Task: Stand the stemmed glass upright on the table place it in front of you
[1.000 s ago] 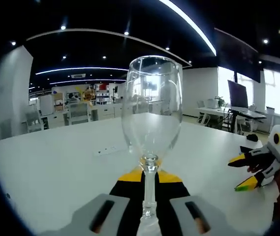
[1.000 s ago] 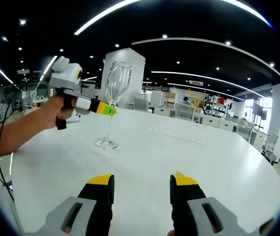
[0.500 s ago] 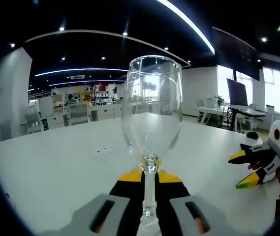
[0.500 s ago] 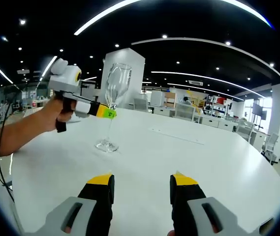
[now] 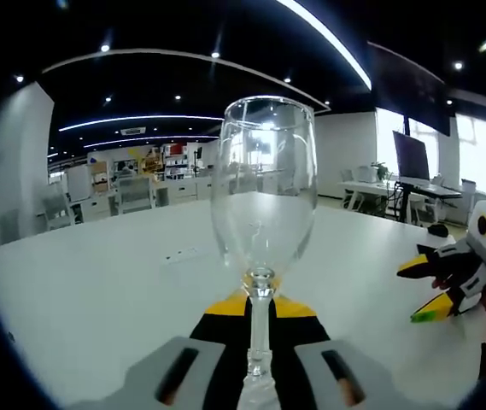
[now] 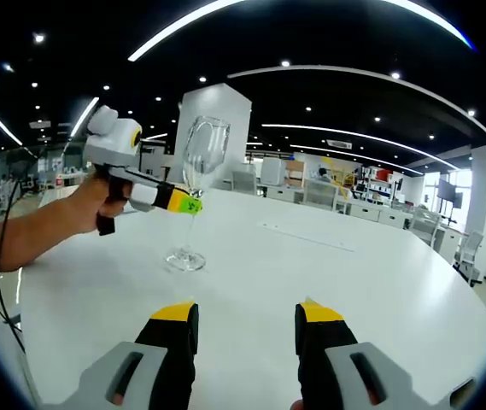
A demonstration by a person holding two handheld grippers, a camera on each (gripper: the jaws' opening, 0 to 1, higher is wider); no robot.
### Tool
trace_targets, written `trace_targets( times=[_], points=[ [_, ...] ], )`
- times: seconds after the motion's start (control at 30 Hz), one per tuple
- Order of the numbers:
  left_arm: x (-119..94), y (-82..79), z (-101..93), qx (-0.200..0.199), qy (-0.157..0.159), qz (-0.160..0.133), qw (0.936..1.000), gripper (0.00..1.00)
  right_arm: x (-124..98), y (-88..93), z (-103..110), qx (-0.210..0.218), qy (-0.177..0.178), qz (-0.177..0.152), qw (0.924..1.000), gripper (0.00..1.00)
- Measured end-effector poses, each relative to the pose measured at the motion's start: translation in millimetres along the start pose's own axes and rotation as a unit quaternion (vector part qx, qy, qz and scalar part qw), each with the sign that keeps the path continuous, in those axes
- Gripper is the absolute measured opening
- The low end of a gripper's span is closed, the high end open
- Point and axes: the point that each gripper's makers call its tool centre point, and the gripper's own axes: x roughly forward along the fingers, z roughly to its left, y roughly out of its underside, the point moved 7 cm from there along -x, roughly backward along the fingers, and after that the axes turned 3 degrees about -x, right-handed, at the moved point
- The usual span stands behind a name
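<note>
Barely anything's shifted: left gripper (image 6: 190, 202) stays clamped on the stemmed glass (image 6: 198, 188), which stands upright, base on the white table (image 6: 379, 290). Right gripper (image 6: 247, 329) hovers nearby, jaws apart, holding nothing. Office desks sit well behind.

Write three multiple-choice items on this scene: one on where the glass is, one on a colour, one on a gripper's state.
1. Where is the glass?
A. lying on the floor
B. foot on the table, stem in the left gripper
C. in the right gripper

2. What colour are the right gripper's jaw tips?
A. yellow
B. red
C. blue

3. How is the right gripper?
A. shut on the glass
B. shut on a cloth
C. open, holding nothing

Answers: 1 B, the right gripper view shows the foot on the table and the stem between the left jaws. 2 A, both tips are yellow. 3 C, bare table shows between its jaws.
</note>
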Motion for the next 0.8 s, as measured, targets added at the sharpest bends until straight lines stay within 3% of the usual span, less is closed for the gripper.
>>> trace_targets(
  times=[0.8],
  points=[
    [-3.8, 2.2, -0.8, 0.006, 0.002, 0.000, 1.0000, 0.08, -1.2, -0.1, 0.8, 0.000, 0.000, -0.001, 1.0000, 0.48]
  ],
)
